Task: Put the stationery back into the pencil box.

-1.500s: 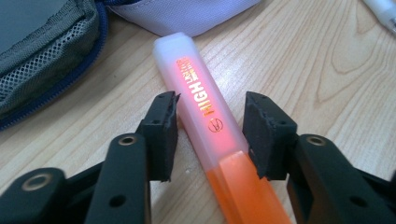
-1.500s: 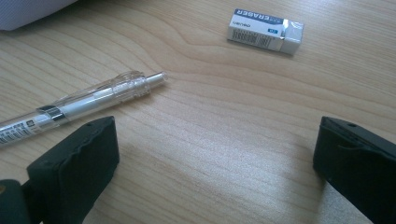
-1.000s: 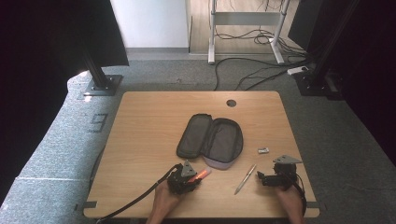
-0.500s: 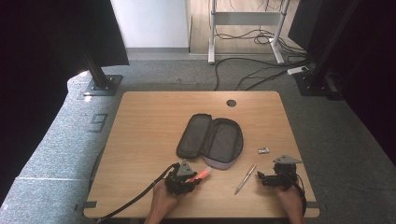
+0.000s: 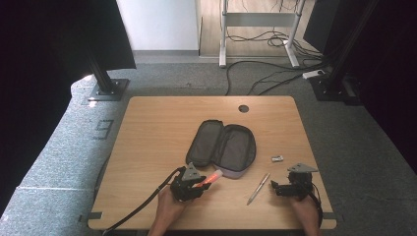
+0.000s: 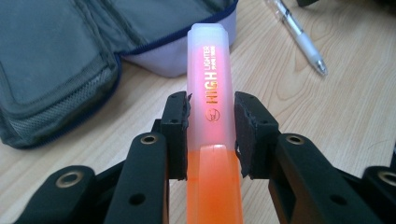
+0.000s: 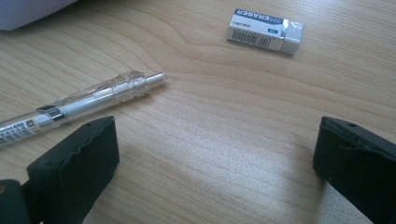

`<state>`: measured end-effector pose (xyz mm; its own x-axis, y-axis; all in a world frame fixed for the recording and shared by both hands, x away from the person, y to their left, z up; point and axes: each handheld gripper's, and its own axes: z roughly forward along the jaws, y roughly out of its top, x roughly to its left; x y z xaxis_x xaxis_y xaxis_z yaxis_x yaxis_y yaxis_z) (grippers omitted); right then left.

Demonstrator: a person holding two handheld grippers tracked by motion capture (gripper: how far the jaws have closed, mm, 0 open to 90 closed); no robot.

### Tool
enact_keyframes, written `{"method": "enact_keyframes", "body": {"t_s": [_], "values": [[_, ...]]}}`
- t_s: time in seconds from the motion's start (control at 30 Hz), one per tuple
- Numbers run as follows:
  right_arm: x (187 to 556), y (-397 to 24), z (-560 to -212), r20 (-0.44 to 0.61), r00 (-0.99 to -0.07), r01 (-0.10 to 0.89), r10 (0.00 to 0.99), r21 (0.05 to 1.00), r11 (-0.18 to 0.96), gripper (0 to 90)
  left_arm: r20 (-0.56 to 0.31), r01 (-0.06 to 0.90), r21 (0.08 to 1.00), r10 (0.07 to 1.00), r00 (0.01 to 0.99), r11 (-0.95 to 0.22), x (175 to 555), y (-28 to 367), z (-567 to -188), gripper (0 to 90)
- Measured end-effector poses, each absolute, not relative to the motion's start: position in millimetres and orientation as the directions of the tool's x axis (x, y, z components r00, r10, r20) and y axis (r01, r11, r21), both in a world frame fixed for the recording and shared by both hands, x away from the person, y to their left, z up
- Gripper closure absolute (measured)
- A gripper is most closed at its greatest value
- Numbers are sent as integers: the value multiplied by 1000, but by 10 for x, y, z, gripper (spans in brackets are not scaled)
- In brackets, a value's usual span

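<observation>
Clamping an orange highlighter (image 6: 211,116), the left hand-held gripper (image 6: 211,135) hovers beside the pencil case (image 5: 222,147).

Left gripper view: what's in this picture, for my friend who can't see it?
A black claw squeezes an orange highlighter by its frosted cap, above a wooden table. An open grey pencil case lies behind at left, and a clear pen at right.

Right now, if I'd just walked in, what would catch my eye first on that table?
Probably the orange highlighter, clamped between the pads of the left tool near the table's front edge, its cap pointing at the open grey pencil case mid-table. To the right lie a clear pen and a small eraser, ahead of the open right tool.
</observation>
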<state>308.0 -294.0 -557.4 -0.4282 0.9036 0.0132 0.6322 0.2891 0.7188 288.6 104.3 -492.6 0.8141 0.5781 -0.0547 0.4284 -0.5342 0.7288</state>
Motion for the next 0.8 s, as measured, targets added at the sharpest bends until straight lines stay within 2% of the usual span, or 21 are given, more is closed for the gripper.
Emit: {"method": "enact_keyframes", "body": {"t_s": [0.47,0.8], "values": [[3080,-2940,-5574,13,-428,632,904,719,289,0,-22,391,740,561,827,-547,3028,936,-4692,665],[3080,-2940,-5574,13,-428,632,904,719,289,0,-35,389,753,558,829,-531,3156,861,-4630,665]]}}
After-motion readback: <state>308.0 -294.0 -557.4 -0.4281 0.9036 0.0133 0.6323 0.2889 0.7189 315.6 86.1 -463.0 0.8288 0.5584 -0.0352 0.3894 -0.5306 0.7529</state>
